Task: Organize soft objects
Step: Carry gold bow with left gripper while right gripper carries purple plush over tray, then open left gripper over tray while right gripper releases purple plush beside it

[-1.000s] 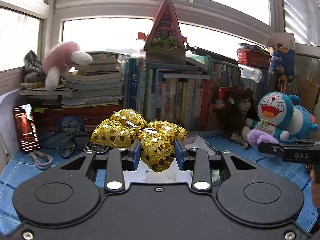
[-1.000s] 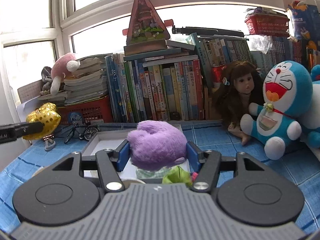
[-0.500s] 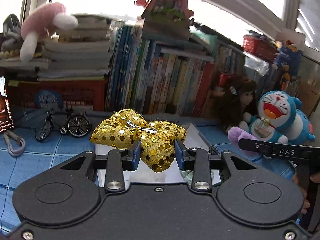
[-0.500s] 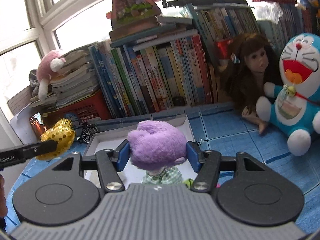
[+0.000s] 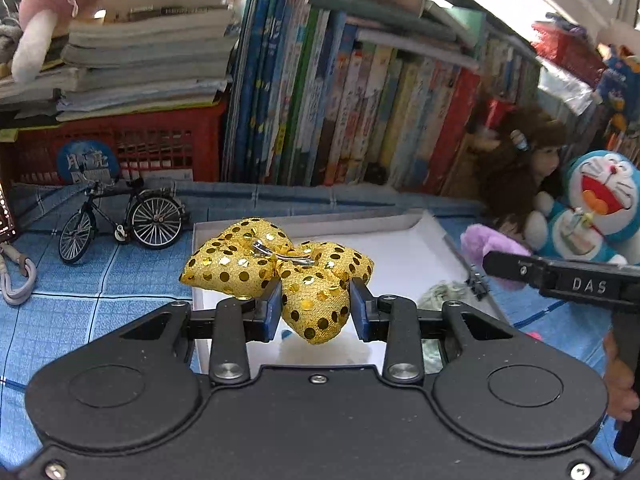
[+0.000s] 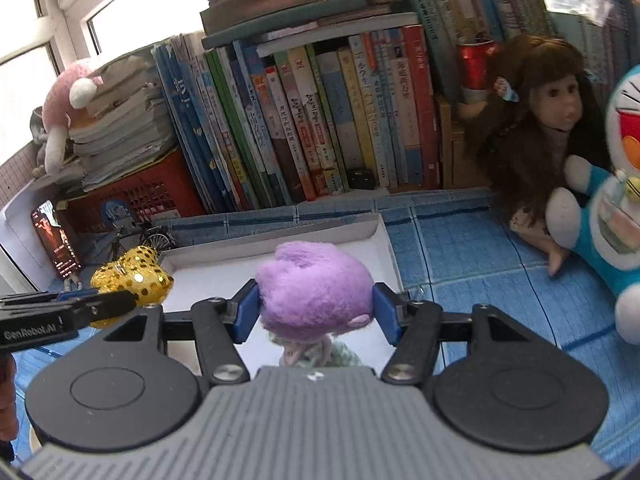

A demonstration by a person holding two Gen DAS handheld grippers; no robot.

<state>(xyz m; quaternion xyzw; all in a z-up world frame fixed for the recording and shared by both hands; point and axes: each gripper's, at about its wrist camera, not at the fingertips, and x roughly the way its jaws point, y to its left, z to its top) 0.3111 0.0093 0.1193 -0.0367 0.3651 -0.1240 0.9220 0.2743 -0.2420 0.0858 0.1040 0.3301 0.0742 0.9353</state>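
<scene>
My left gripper (image 5: 316, 307) is shut on a gold sequined bow (image 5: 276, 268) and holds it above the near left part of a shallow white box (image 5: 400, 248). My right gripper (image 6: 316, 312) is shut on a purple plush toy (image 6: 316, 284) with a green checked part hanging below, over the same white box (image 6: 208, 268). In the right wrist view the gold bow (image 6: 132, 276) and the left gripper show at the left. In the left wrist view the purple plush (image 5: 488, 244) and the right gripper show at the right.
A row of books (image 6: 320, 120) and a red basket (image 5: 120, 148) stand behind the box. A small model bicycle (image 5: 120, 220) stands at the left. A brown-haired doll (image 6: 552, 120) and a Doraemon plush (image 5: 596, 208) sit at the right on the blue cloth.
Both grippers have moved forward and down toward the white box, still holding their toys. The box now fills more of both views.
</scene>
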